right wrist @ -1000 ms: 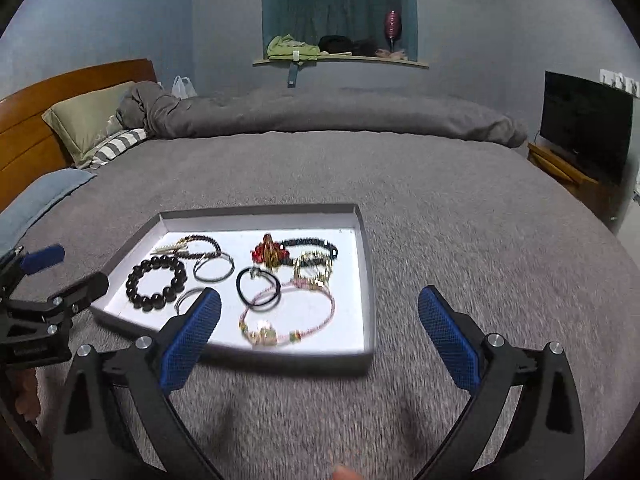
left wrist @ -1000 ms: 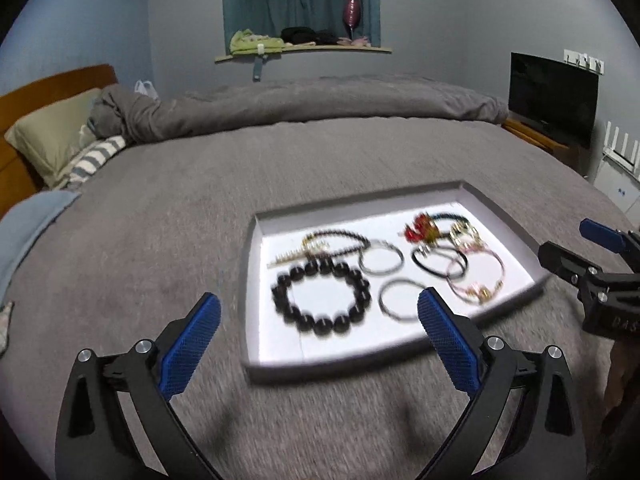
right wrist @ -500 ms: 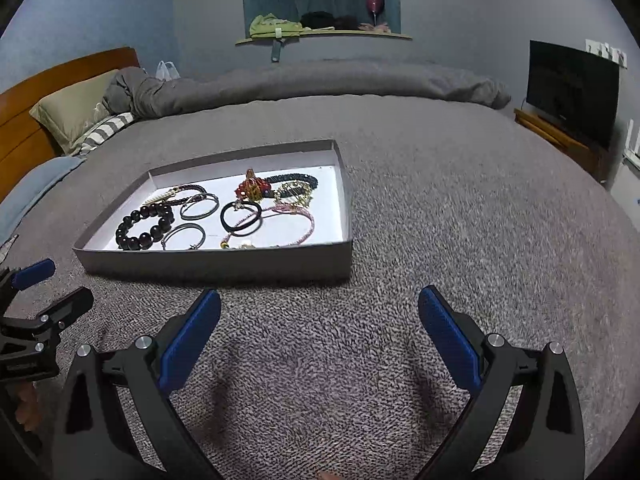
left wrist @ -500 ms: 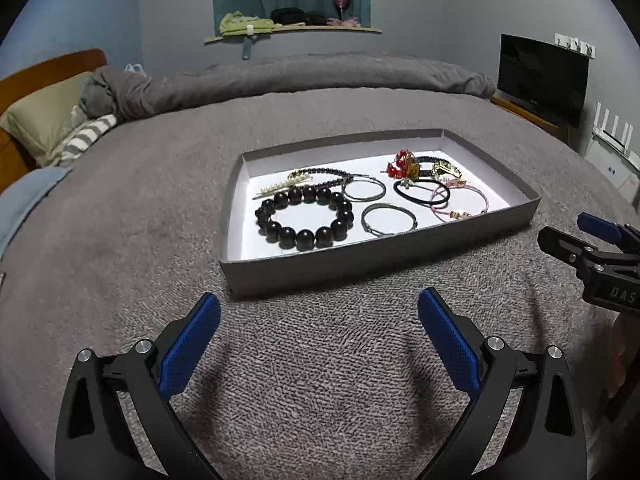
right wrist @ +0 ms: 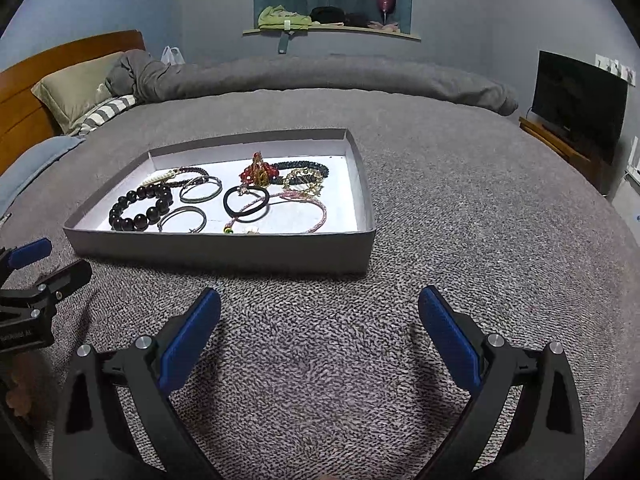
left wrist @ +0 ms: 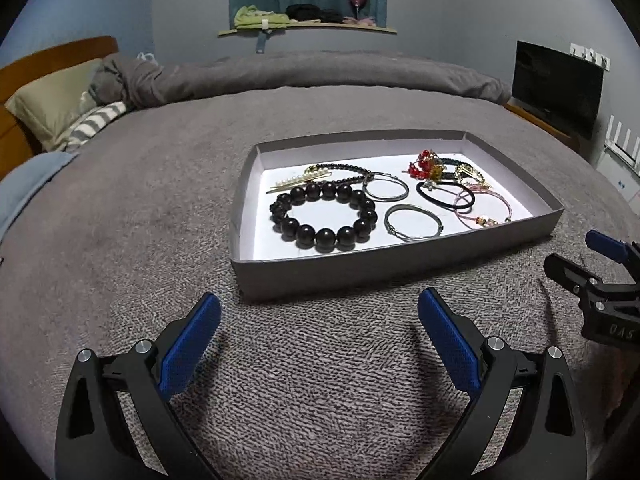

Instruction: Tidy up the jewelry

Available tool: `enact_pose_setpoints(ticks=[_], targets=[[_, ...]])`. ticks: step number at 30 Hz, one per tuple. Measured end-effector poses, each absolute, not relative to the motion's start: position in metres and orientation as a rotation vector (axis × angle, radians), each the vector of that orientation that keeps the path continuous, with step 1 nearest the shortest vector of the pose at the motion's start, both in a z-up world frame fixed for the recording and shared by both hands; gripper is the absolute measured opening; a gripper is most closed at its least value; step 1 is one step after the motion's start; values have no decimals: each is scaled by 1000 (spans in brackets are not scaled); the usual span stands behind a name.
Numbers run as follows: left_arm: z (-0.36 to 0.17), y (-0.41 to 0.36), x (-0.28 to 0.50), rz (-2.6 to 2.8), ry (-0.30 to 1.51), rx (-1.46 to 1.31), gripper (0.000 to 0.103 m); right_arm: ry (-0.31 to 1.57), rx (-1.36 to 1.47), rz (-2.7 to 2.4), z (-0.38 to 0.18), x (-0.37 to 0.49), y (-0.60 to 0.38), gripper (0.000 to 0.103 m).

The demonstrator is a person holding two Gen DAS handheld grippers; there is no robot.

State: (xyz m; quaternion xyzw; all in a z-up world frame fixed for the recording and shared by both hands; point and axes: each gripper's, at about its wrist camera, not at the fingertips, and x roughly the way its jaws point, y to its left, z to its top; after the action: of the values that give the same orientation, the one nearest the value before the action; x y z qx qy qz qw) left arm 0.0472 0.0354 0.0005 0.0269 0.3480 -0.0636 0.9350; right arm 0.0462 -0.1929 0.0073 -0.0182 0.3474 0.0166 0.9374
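A shallow grey tray [left wrist: 360, 268] [right wrist: 224, 248] with a white floor lies on the grey bedspread. Inside it are a big black bead bracelet [left wrist: 324, 216] [right wrist: 140, 208], two thin silver bangles [left wrist: 414, 222] [right wrist: 184, 218], a black hair tie [left wrist: 444, 196] [right wrist: 246, 204], a pink cord bracelet [left wrist: 486, 210] [right wrist: 296, 210], a red bead charm [left wrist: 424, 164] [right wrist: 258, 170], a pearl hair clip [left wrist: 300, 182] and other small pieces. My left gripper [left wrist: 319, 334] hovers open just before the tray's near wall. My right gripper [right wrist: 319, 332] is open too, in front of the tray's right corner. Both hold nothing.
The bedspread [right wrist: 460, 208] stretches all around the tray. Pillows [left wrist: 52, 100] and a wooden headboard [right wrist: 24, 80] are at the far left. A rolled duvet [left wrist: 320, 76] lies at the back. A television [right wrist: 580, 104] stands on a stand at the right.
Both grippers have dropped lower and pulled back from above the tray to in front of its near wall. The jaws stayed open. The jewelry has not moved.
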Motion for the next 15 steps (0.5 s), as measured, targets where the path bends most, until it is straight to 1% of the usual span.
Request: enact_pose_setpoints(ticks=[15], targets=[[1,30,45,-123,698,85,100,712,-42,29,7,47,-193,98]])
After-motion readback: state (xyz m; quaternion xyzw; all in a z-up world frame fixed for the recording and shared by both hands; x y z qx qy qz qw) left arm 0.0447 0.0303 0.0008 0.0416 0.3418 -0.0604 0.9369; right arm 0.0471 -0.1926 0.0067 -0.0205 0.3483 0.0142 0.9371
